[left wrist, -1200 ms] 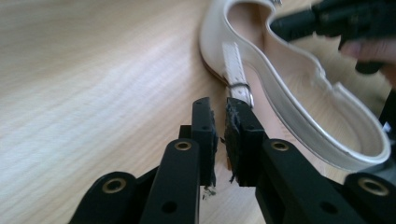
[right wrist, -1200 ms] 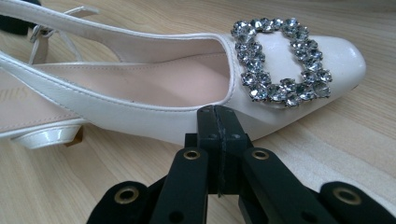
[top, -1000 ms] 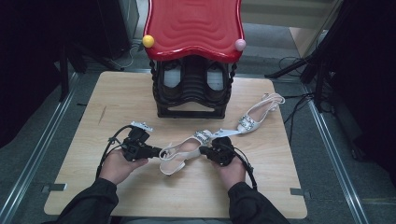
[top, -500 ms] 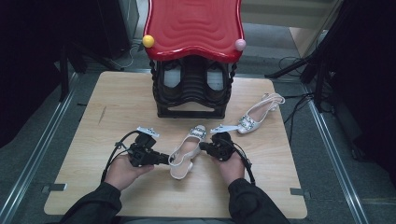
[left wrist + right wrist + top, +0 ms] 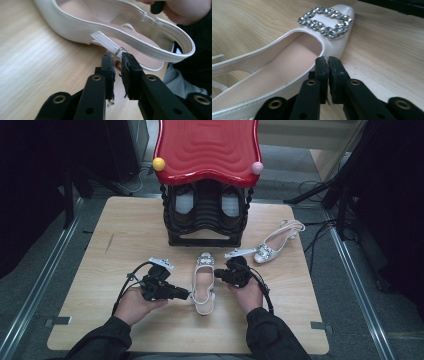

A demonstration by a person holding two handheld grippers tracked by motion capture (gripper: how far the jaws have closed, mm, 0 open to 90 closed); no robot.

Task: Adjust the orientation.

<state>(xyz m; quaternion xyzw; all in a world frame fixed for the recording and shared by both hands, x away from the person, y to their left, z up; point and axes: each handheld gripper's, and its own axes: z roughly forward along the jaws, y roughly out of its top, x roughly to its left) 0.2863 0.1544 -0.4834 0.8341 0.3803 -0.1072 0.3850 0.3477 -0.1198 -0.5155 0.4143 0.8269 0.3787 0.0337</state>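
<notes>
Left gripper (image 5: 117, 62): jaws just opened to a narrow gap, nothing clamped; slingback shoe (image 5: 105, 27) strap buckle seen just beyond the tips.
Right gripper (image 5: 328, 63): jaws just parted slightly, nothing gripped; shoe's side wall found just ahead of the tips.

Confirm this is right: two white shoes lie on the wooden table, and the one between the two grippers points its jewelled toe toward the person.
Wrong on one point. In the high view the shoe between the grippers points its jewelled toe away from the person, toward the black rack. The second shoe does lie on the table.
</notes>
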